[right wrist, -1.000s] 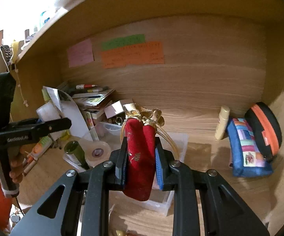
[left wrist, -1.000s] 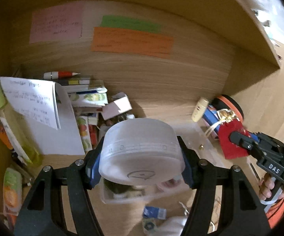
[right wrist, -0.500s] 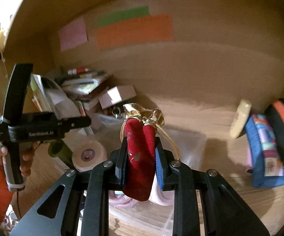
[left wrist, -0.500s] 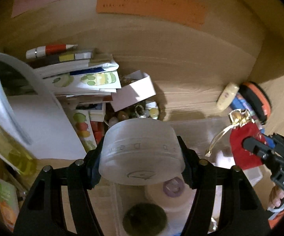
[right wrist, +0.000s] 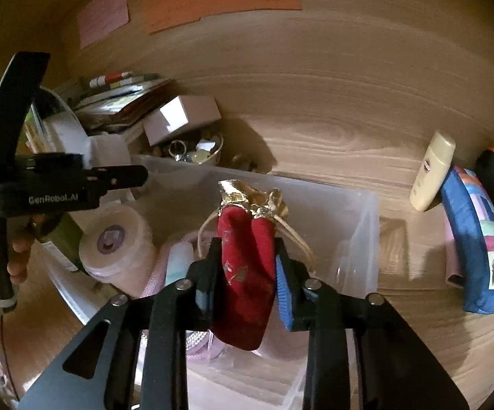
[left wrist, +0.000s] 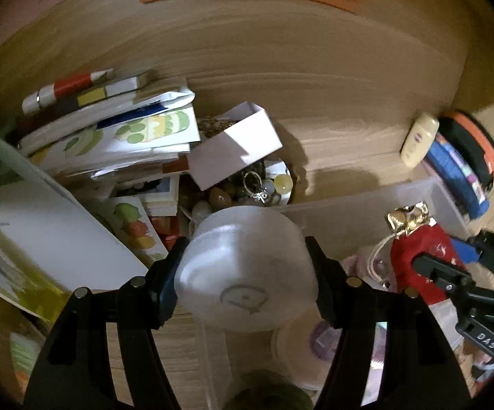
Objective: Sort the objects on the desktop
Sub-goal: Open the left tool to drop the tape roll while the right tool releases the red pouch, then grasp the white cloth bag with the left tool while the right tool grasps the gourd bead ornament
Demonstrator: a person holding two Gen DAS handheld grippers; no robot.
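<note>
Two fingers of the left hand-held gripper [left wrist: 245,283] clamp a translucent white tape roll [left wrist: 247,270] with a faint speech-bubble mark, above the clear plastic bin [left wrist: 349,205] on the tabletop [left wrist: 332,136]. From the right wrist, the right hand-held gripper [right wrist: 245,273] is easing open around a red pouch [right wrist: 245,273] with gold-foil top over that bin; "GenRobot.AI" reads on the left unit.

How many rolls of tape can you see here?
2. One white roll is held in the left tool; another sits in the clear bin. More may be hidden.
</note>
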